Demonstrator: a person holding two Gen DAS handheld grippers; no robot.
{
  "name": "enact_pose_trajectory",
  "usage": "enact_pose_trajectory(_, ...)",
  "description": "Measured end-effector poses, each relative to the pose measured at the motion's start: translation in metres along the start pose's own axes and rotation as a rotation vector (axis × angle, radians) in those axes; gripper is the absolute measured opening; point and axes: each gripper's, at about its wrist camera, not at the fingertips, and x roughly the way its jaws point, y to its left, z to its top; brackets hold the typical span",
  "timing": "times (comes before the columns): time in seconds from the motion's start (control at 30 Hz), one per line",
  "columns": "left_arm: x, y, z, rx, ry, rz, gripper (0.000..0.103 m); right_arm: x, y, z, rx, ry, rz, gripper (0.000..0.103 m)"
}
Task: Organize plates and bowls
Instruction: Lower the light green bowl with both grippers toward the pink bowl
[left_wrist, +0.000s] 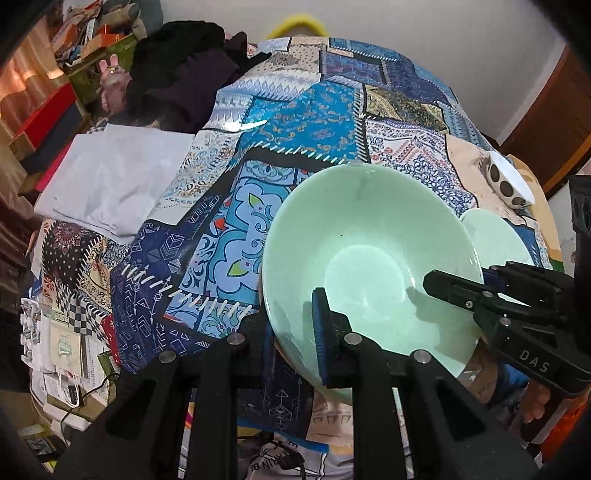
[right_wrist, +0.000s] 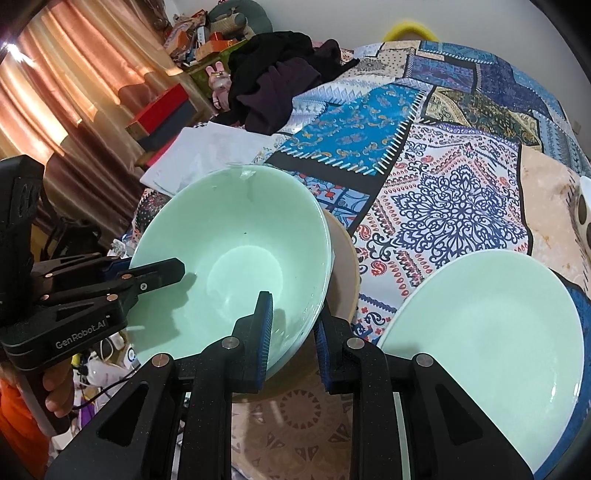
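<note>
A: What is lying around the green bowl (left_wrist: 369, 258)?

B: A patchwork cloth (left_wrist: 314, 122) is covering the surface. Folded white fabric (left_wrist: 110, 184) is lying off to the left, a heap of dark clothing (left_wrist: 184, 74) is sitting at the far side, and a spotted bowl (left_wrist: 511, 181) is resting near the right edge. Boxes and clutter (right_wrist: 207, 40) are piling up beside the curtains (right_wrist: 66, 81).

A: Is anything crowding the bowl?

B: In the right wrist view, a green plate (right_wrist: 491, 332) is lying just beside it on the right, apart from it. A beige rim (right_wrist: 345, 266) is showing right behind the bowl's right edge; I cannot tell what it is.

A: What are the containers holding?

B: The green bowl is showing a bare inside, with only a tiny dark speck. The plate is bare too.

A: And the grippers?

B: The left hand-held gripper (left_wrist: 291, 325) is pinching the bowl's near-left rim, one blue pad inside and the other finger outside. The right hand-held gripper (right_wrist: 293, 328) is clamping the opposite rim the same way, one pad inside and one outside. The bowl is tilting between them, over the cloth at its near edge.
</note>
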Motion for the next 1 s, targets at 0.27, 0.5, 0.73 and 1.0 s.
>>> enact_pose_trajectory(0.27, 0.01, 0.0, 0.004, 0.01, 0.014, -0.012, 0.018, -0.001, -0.005, 0.0, 0.011, -0.001, 0.011, 0.022)
enact_pose_trajectory(0.5, 0.017, 0.001, 0.006, 0.006, 0.037, -0.021, 0.018, -0.007, -0.011, 0.003, 0.034, -0.023, 0.021, 0.023)
enact_pose_trajectory(0.73, 0.019, -0.01, 0.003, 0.053, 0.033, 0.022, 0.018, -0.016, -0.014, 0.003, 0.022, -0.049, -0.015, 0.024)
enact_pose_trajectory(1.0, 0.008, -0.01, 0.006, 0.038, 0.022, 0.041, 0.02, -0.032, -0.021, 0.004, 0.012, -0.082, -0.017, 0.024)
